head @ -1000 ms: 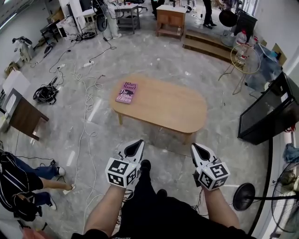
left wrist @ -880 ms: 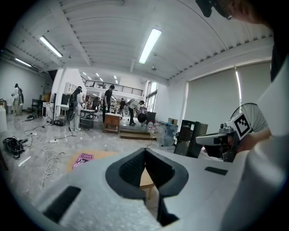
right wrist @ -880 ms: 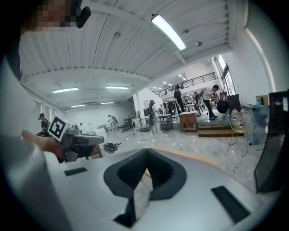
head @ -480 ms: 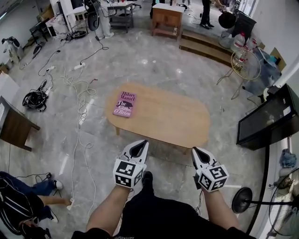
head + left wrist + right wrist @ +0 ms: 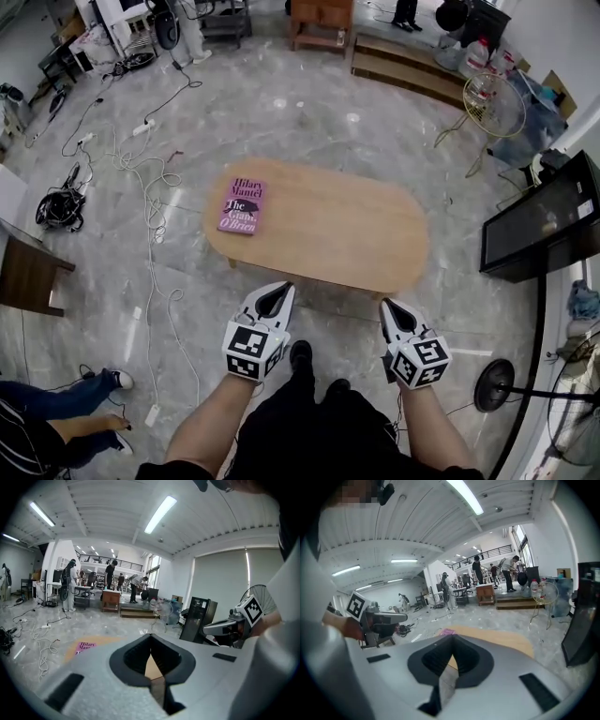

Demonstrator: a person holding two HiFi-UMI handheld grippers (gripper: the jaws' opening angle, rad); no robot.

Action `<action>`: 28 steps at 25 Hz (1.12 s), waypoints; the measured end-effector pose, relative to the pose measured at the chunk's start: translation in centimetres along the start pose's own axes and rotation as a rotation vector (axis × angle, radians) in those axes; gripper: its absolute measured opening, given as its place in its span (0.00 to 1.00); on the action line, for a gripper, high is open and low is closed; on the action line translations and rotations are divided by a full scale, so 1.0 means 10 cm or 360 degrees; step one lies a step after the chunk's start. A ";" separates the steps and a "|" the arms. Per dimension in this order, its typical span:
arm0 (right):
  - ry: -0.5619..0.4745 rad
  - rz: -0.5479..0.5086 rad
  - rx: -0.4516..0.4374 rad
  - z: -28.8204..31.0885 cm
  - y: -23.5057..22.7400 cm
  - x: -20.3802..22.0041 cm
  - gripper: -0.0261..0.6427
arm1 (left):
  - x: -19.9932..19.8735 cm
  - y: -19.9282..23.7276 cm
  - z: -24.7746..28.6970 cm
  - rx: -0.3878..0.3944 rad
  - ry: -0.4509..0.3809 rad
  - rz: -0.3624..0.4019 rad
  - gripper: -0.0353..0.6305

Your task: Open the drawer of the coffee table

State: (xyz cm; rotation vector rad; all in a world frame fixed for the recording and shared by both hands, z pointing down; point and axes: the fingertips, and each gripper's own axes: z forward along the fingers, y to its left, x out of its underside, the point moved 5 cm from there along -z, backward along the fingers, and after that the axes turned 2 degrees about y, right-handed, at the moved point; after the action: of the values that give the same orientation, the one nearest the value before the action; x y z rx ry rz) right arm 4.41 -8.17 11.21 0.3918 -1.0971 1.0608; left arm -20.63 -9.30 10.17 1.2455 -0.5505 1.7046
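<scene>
An oval wooden coffee table stands on the marble floor just ahead of me, with a pink book on its left end. Its drawer is not visible from here. My left gripper is shut and empty, short of the table's near edge. My right gripper is shut and empty too, near the table's front right. In the left gripper view the table and book lie beyond the closed jaws; the right gripper view shows the tabletop ahead.
Cables and power strips trail over the floor to the left. A black cabinet stands at the right, a fan base near my right arm. A seated person's legs are at lower left. Wooden furniture and steps stand far behind.
I have walked closer to the coffee table; it now sits lower and nearer in the head view. Both grippers stay shut and have come forward towards its near edge.
</scene>
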 end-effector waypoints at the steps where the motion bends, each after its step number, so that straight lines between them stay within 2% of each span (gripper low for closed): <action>1: -0.0009 0.0016 0.0010 0.01 -0.05 0.02 0.05 | 0.03 -0.01 0.04 0.0003 0.0018 0.0007 0.06; 9: -0.0041 0.0059 0.0063 -0.11 -0.61 0.50 0.05 | 0.39 -0.39 0.46 0.0021 0.0083 0.0033 0.06; 10: -0.0038 0.0053 0.0082 -0.11 -0.68 0.60 0.05 | 0.47 -0.41 0.53 0.0020 0.0091 0.0039 0.06; 12: -0.0024 0.0044 0.0108 -0.11 -0.81 0.83 0.12 | 0.69 -0.47 0.65 0.0022 0.0119 0.0051 0.06; 15: -0.0013 0.0015 0.0111 -0.07 -0.97 1.16 0.12 | 1.07 -0.50 0.84 0.0019 0.0139 0.0060 0.06; 22: 0.0009 0.0002 0.0089 0.30 -1.31 1.86 0.13 | 1.70 -0.42 1.33 -0.0005 0.0056 0.0002 0.06; 28: 0.0051 -0.0011 0.0048 0.79 -1.39 2.45 0.15 | 2.24 -0.25 1.66 -0.0012 0.0025 -0.0037 0.06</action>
State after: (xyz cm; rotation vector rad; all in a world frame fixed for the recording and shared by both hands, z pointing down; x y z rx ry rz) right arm 13.41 -8.34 39.07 0.4012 -1.0515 1.0750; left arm -11.59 -11.78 36.53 1.2278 -0.5305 1.6899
